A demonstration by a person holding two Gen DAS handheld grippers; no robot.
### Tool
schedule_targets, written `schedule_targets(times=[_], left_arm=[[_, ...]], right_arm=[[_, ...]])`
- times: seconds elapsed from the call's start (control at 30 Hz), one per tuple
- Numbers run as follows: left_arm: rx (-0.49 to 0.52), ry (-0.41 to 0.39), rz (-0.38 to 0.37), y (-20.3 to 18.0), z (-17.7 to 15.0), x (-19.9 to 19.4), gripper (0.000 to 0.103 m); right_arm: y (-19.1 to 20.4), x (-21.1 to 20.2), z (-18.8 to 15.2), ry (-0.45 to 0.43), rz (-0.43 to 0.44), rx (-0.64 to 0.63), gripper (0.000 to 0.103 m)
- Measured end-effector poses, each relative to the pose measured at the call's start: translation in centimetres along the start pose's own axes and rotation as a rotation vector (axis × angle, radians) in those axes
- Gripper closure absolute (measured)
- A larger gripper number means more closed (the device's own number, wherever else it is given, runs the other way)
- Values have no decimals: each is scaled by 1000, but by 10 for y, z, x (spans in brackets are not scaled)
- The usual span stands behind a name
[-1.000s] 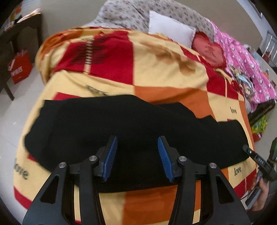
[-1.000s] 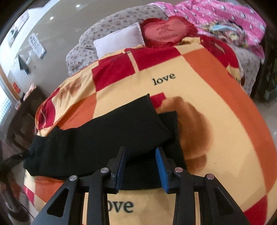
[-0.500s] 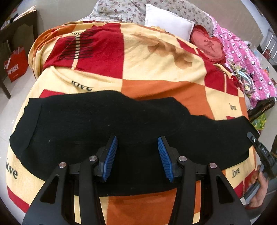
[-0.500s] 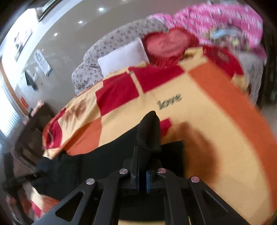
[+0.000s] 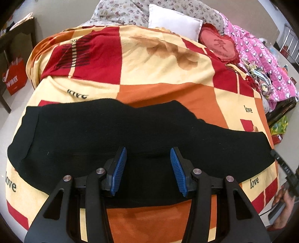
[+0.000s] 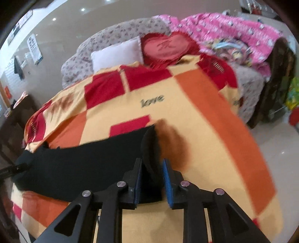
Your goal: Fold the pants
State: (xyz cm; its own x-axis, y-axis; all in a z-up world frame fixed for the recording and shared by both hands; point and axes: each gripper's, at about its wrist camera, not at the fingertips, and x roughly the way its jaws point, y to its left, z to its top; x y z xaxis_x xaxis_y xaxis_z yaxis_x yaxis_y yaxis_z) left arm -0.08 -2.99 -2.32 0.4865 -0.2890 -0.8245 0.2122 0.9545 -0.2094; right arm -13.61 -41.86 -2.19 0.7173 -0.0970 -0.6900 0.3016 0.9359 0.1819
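Since half a second ago, right gripper (image 6: pixel 151 169) has carried its pinched end of the black pants (image 5: pixel 130 142) outward, so the garment now lies more fully stretched across the blanket (image 5: pixel 158 74); left gripper (image 5: pixel 147 164) has held its place above the middle.

Item: black pants. Dark knit fabric, laid lengthwise as a long band across the near part of the bed, on a checked blanket of red, orange and pale yellow squares printed with the word "love". One end reaches the blanket's left edge in the left wrist view; the other runs to the right edge beside the right gripper (image 5: pixel 284 166).

Item: left gripper. Blue pads (image 5: pixel 118 171) spread wide, over the pants' middle, holding nothing. Whether the tips touch the cloth cannot be told.

Item: right gripper. Pads (image 6: pixel 167 184) drawn close, pinching a raised fold at the end of the pants (image 6: pixel 84 160); the fold stands up between the fingers, above the blanket (image 6: pixel 214 130). View is motion-blurred.

Item: surroundings. White pillow (image 5: pixel 172 23), red heart-shaped cushion (image 5: pixel 219 44) and pink patterned quilt (image 5: pixel 261 56) at the far side of the bed; floral-print cover (image 5: pixel 130 11) behind them. Red bag (image 5: pixel 15 76) on the floor at left, beside a dark counter (image 5: pixel 16 35).
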Motion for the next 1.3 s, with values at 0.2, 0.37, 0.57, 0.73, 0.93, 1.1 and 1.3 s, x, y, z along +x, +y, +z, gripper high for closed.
schedule_targets(times=[0.2, 0.37, 0.57, 0.73, 0.93, 1.1, 1.3], left_arm=[[41, -8, 10, -19, 2, 4, 55], [51, -13, 31, -26, 4, 10, 55], [58, 9, 54, -25, 9, 25, 55], [63, 20, 61, -25, 13, 37, 55], [63, 18, 49, -24, 17, 39, 52], [41, -3, 40, -12, 15, 16, 52], [-17, -67, 108, 30, 8, -20, 52]], right_arm=[[29, -2, 10, 5, 98, -76, 82], [67, 27, 5, 73, 165, -151, 82], [80, 57, -1, 138, 157, -173, 82], [69, 69, 4, 131, 151, -138, 82], [79, 73, 12, 141, 111, -145, 82], [102, 61, 13, 140, 189, -165, 80], [165, 60, 9, 160, 342, -265, 77]])
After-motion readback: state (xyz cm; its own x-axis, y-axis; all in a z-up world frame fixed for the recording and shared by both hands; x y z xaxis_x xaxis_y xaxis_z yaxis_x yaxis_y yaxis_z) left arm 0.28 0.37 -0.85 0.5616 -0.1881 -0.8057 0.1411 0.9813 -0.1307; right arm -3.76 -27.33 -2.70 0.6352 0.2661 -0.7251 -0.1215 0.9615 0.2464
